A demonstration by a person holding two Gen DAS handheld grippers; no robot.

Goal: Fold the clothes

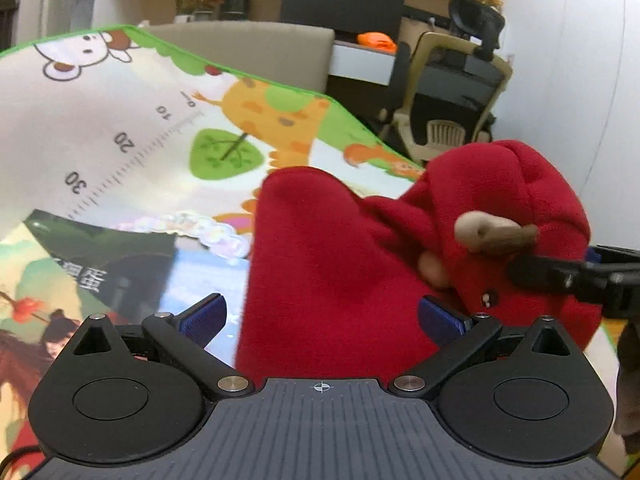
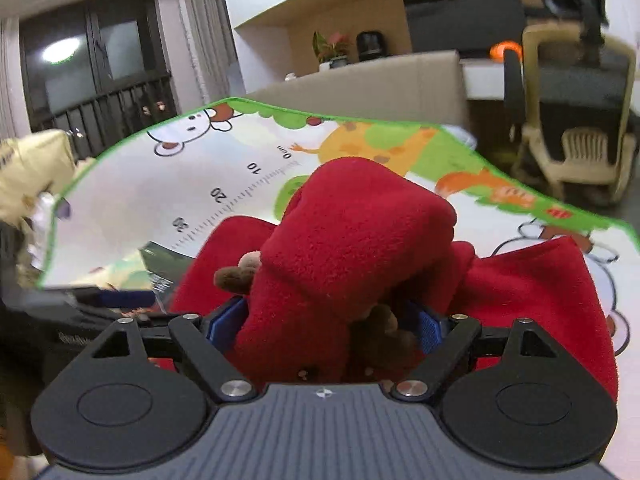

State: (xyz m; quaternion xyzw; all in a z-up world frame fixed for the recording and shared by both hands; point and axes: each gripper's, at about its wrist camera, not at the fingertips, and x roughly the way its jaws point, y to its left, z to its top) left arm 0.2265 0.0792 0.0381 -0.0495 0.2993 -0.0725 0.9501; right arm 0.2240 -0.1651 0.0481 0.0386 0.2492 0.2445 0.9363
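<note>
1 red garment [image 2: 352, 232], 2 grippers

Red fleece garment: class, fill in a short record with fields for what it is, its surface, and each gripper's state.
garment: red fleece garment with brown plush antlers, bunched, hood raised
surface: cartoon play mat with a printed ruler
left gripper: open, fingers either side of a red flap
right gripper: shut on the hood
nearby: picture book lying on the mat
</note>
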